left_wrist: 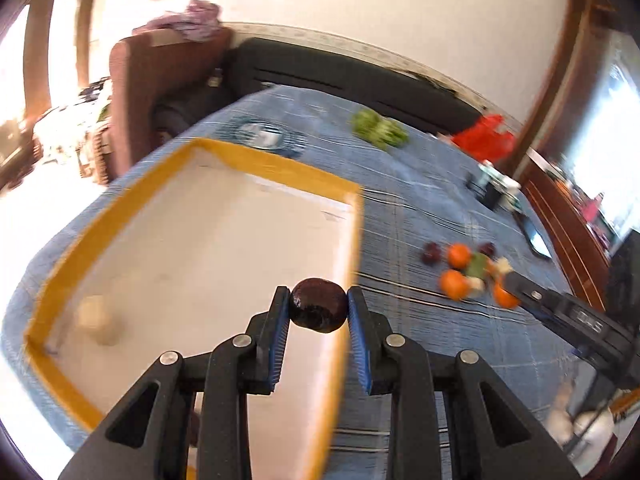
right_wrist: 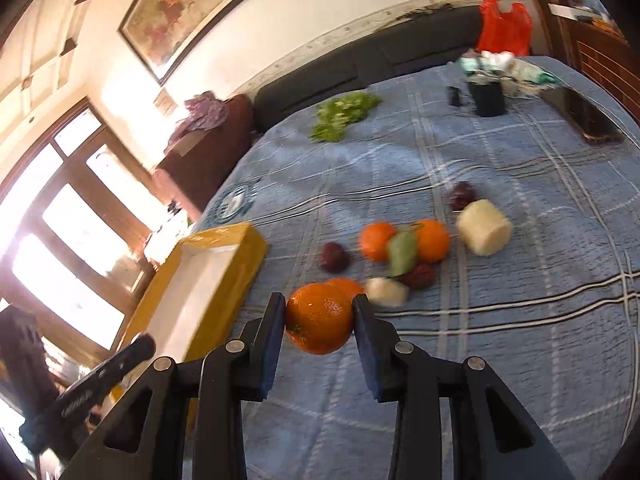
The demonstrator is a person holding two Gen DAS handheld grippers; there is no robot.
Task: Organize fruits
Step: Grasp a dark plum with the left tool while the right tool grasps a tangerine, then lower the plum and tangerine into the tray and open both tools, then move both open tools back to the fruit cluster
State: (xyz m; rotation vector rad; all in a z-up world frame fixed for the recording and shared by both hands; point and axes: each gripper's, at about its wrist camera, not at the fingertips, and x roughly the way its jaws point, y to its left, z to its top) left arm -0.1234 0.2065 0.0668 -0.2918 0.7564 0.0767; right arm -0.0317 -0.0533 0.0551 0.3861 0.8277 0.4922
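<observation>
Now a yellow box [left_wrist: 256, 168] with a white inside is seen on the blue checked cloth [left_wrist: 420, 208], and everything is placed from it. At the box's left inner corner a pale lump [left_wrist: 98, 318] is seen, blurred. Over the box's right wall a dark purple fruit [left_wrist: 318, 310] is squeezed between the blue pads of the left gripper [left_wrist: 318, 312], off the cloth. To the right of the box, a heap of oranges [left_wrist: 456, 270], dark fruits and pale pieces is laid on the cloth. An orange [right_wrist: 320, 318] is clamped tight in the right gripper [right_wrist: 320, 318], just right of the box's near end. White letters are seen on the right gripper's side, but they cannot be read. Far behind the box, green leaves [right_wrist: 344, 116] and a red bag [right_wrist: 504, 28] are seen.
</observation>
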